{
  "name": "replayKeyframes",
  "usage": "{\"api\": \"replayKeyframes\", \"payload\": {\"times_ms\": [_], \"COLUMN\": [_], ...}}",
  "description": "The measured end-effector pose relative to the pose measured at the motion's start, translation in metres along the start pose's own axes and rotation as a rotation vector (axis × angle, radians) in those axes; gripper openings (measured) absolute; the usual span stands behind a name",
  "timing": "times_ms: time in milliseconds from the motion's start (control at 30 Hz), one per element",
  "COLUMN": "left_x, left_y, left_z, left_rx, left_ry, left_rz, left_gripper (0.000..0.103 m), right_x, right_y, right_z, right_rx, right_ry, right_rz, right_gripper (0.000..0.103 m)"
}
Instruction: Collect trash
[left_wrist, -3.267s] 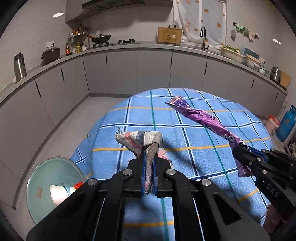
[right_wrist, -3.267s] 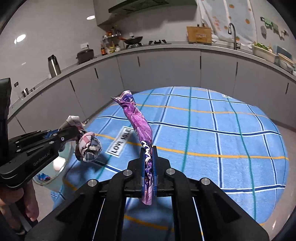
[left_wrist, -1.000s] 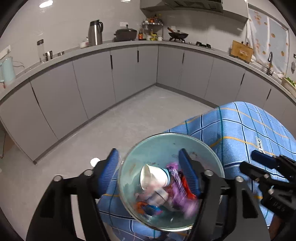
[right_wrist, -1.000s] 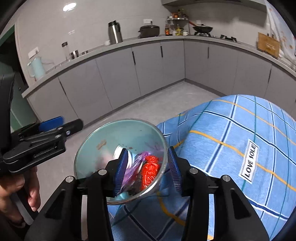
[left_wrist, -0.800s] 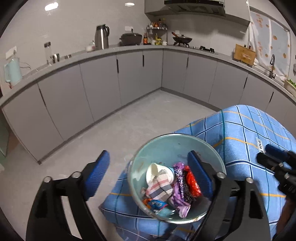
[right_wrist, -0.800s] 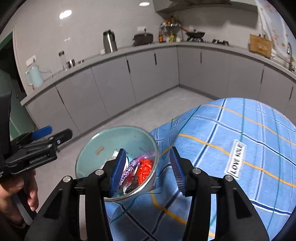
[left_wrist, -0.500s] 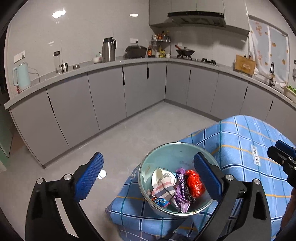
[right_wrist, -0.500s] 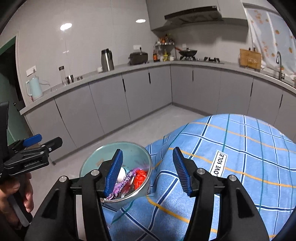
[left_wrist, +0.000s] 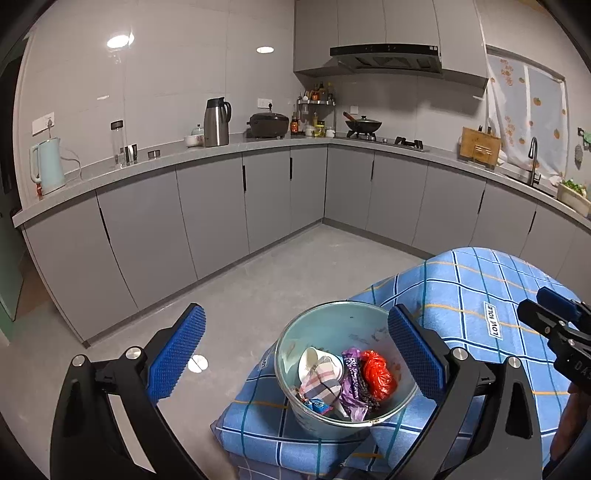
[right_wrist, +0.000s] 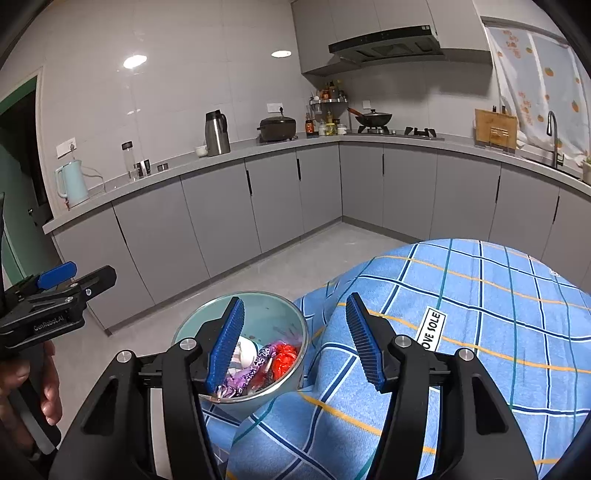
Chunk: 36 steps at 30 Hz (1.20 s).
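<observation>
The left gripper (left_wrist: 293, 352) hangs with its jaws spread wide and nothing between them; the right gripper (right_wrist: 295, 343) has its jaws parted too, likewise empty, and no pad touches anything; from the left wrist view the right gripper's tip shows at about 3 o'clock of the frame, apart from the bin. The pale green bin (left_wrist: 332, 317) stands at the edge of the surface, against its blue checked cloth (left_wrist: 480, 295); in the right wrist view it lies at about 9 o'clock of the cloth-covered surface. Inside the bin lies the collected trash: a white paper cup (left_wrist: 314, 360) at 9 o'clock; a plaid wrapper (left_wrist: 320, 384) just below it; a purple wrapper (left_wrist: 354, 384) in the middle; a red crumpled bag (left_wrist: 376, 374) at 3 o'clock, touching the purple one. A hand (right_wrist: 50, 384) grips the left gripper's handle.
</observation>
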<state>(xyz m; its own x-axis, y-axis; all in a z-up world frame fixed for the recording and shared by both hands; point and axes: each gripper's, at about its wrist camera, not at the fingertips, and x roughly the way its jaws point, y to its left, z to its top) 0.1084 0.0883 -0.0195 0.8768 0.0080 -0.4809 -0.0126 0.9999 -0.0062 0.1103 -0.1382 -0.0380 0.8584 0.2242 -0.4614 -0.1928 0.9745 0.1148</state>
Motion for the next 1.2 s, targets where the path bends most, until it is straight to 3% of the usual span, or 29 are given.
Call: {"api": "replayKeyframes", "payload": {"times_ms": [1200], "left_x": [-0.016], "left_y": [-0.003], "left_z": [0.002], "left_rx": [0.004], "left_ry": [-0.031], "left_rz": [-0.018], "left_gripper": [0.098], "right_x": [-0.020], "right_y": [0.005], "right_z": [0.005], "right_rx": [-0.003], "right_ry": [-0.032], "right_rz": [0.000], "right_gripper": [0.060]}}
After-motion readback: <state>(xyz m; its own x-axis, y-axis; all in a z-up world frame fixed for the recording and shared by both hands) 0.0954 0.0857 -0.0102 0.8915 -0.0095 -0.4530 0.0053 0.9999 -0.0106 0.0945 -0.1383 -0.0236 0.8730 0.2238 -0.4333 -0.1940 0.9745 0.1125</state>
